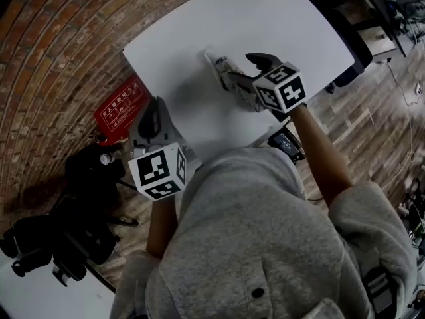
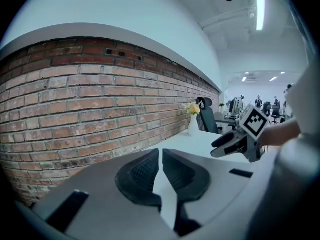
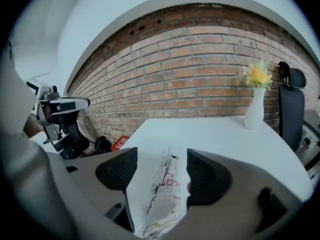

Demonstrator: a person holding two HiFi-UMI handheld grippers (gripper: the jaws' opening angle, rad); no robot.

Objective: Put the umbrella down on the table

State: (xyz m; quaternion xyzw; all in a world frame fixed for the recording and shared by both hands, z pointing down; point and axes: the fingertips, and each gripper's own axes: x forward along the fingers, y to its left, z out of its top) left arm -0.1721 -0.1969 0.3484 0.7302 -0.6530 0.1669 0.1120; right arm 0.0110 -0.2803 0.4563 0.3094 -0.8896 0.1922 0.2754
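Lowering the folded umbrella (image 3: 160, 189), pinched in the right gripper's (image 1: 240, 72) jaws above the white table (image 1: 292, 25), calls for laying it flat before release, while the left gripper (image 2: 161, 170) hangs empty, jaws almost together.

Right gripper (image 3: 162, 174) jaws clamped on the umbrella (image 3: 157, 196). It's folded, white fabric with red and dark print, and fills the gap between both pads, sticking out forward over the table (image 3: 215, 134). Table is white. White vase (image 3: 255, 111) with yellow flowers (image 3: 258, 75) stands upright at far right, black chair (image 3: 292, 109) just behind it. Brick wall (image 3: 190, 79) behind. Left gripper (image 3: 75, 104) visible far left, well apart. Red sign (image 3: 119, 142) low by the wall.
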